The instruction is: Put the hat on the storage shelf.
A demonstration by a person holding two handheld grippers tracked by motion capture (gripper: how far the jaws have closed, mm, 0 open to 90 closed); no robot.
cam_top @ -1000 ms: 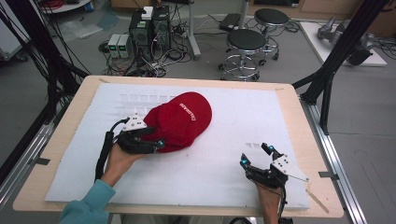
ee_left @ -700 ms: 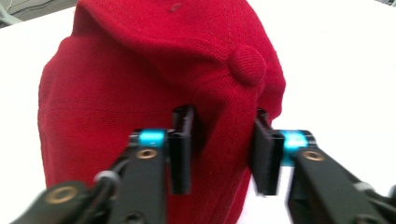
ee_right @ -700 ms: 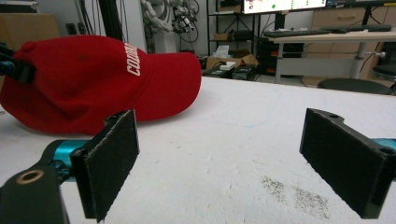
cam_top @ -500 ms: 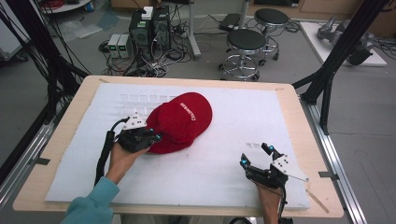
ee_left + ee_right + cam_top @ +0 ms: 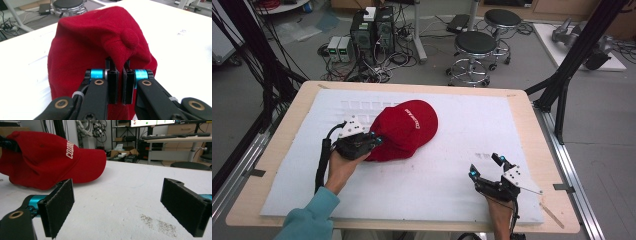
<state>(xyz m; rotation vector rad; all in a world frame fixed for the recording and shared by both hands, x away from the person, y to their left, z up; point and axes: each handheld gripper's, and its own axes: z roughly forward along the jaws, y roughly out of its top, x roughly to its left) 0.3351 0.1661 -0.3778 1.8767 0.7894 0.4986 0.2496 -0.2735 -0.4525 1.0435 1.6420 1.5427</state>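
1. Red cap (image 5: 404, 130) lies left of centre on your white mat (image 5: 462, 125).
2. Your left gripper (image 5: 119, 75) is clenched on its crown fabric, clearest in the left gripper view.
3. Your right gripper (image 5: 489, 167) rests released, well apart.

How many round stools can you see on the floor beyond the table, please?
2. One stool stands just past the table's far edge, near its middle; the second stool is farther back and to its right. Others may be out of frame.

Light wooden table (image 5: 272, 165), white foam sheet (image 5: 462, 125) covering it, red cap (image 5: 404, 127) lying on the sheet
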